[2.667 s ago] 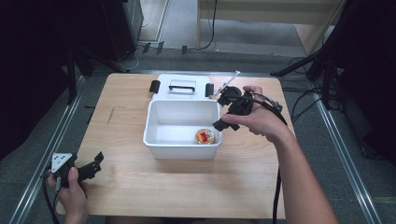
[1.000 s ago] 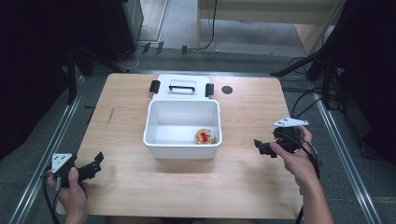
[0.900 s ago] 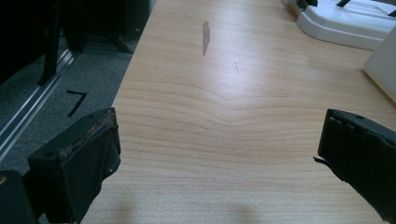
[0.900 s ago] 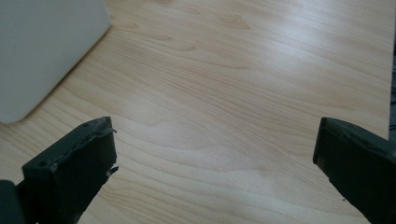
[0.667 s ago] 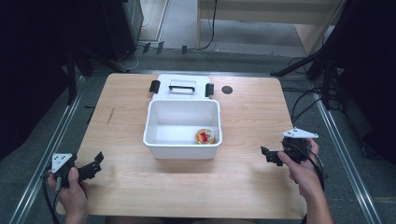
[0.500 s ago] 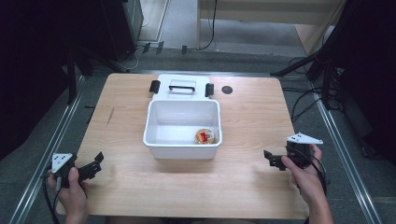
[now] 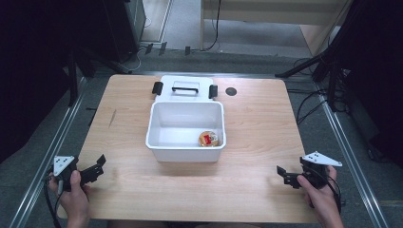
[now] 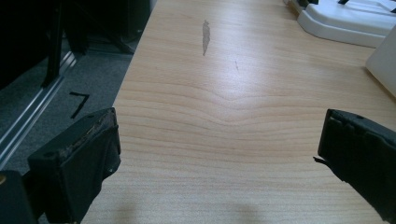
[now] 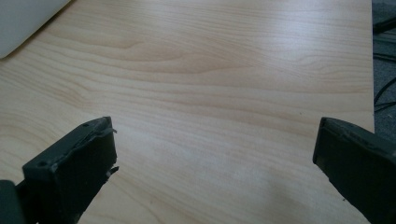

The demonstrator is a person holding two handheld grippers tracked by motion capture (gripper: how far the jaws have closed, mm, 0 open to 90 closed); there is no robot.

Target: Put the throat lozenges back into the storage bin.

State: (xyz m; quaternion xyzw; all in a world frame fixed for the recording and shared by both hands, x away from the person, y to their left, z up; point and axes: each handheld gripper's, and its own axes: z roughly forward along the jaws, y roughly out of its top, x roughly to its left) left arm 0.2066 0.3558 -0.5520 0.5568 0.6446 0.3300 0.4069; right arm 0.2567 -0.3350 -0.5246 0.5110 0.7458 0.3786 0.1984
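From above, the small round orange snack (image 7: 209, 138) lies inside the white plastic box (image 7: 159, 137); the white lid (image 7: 185, 87) waits behind (likely next); left gripper (image 8: 219, 154) and right gripper (image 9: 215, 158) show jaws wide apart, holding nothing.

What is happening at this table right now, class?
A person holds a gripper in each hand at the near edge of a wooden table. The left gripper and the right gripper are both open and empty, resting apart at the two near corners. Between them stands a white bin with a small round snack inside. Its lid lies behind it, off the bin.
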